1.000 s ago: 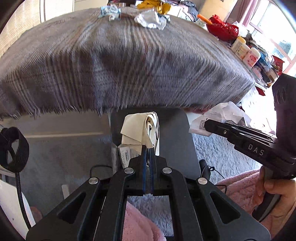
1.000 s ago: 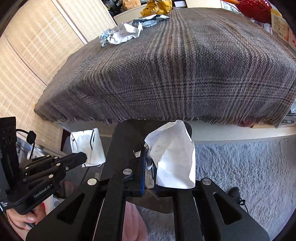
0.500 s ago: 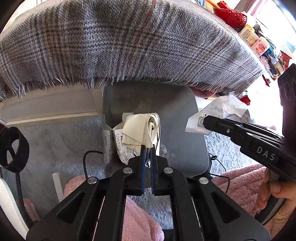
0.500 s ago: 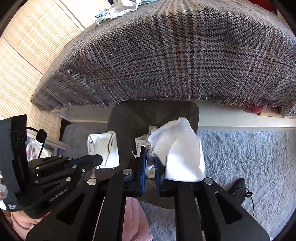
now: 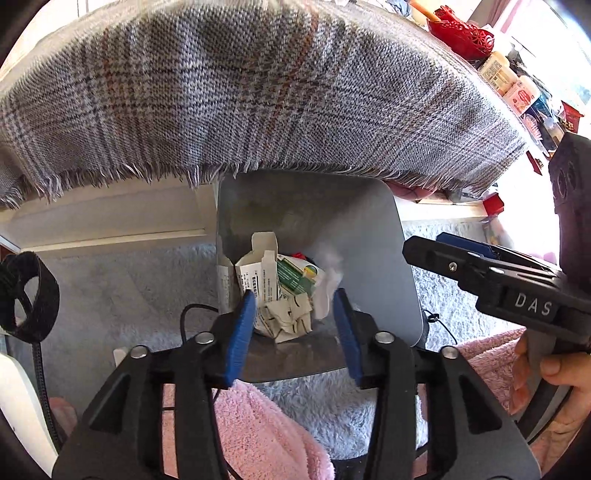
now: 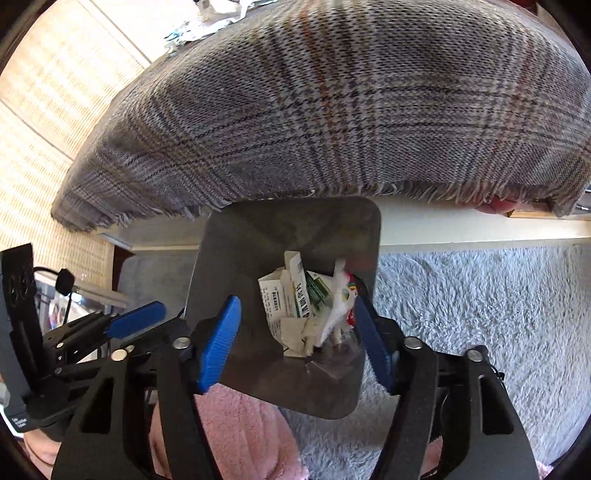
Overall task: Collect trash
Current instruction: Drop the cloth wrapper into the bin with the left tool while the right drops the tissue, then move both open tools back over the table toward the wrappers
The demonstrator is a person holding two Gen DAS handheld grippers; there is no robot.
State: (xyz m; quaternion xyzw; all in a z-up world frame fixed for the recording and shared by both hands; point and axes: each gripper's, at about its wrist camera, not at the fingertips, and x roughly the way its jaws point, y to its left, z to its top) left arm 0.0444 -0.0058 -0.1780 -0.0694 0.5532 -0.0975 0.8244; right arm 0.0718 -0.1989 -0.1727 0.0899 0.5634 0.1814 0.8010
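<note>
A grey bin (image 5: pixel 306 206) (image 6: pixel 288 225) stands on the floor under the table's edge. It holds small printed cartons (image 5: pixel 258 273) (image 6: pixel 291 291), a crumpled beige paper (image 5: pixel 290 321) (image 6: pixel 297 336) and a white paper (image 5: pixel 327 284) (image 6: pixel 338 306). My left gripper (image 5: pixel 293 295) hangs over the bin with its jaws opening and nothing pressed between the blue pads; the beige paper lies below them. My right gripper (image 6: pixel 295 302) (image 5: pixel 424 245) is also over the bin, jaws opening, the white paper loose beside its right pad. In the right wrist view the left gripper (image 6: pixel 147 314) shows at the left.
A plaid cloth (image 5: pixel 258 92) (image 6: pixel 332 110) covers the table above the bin, with crumpled wrappers (image 6: pixel 218 18) at its far side. A red basket (image 5: pixel 461 33) and bottles (image 5: pixel 509 81) sit at the right. Grey shag rug (image 6: pixel 480 314) and pink fleece (image 5: pixel 258 424) surround the bin.
Both grippers went from shut to open. The beige paper left the left jaws and the white paper left the right jaws; both now lie in the bin. The left gripper sank slightly.
</note>
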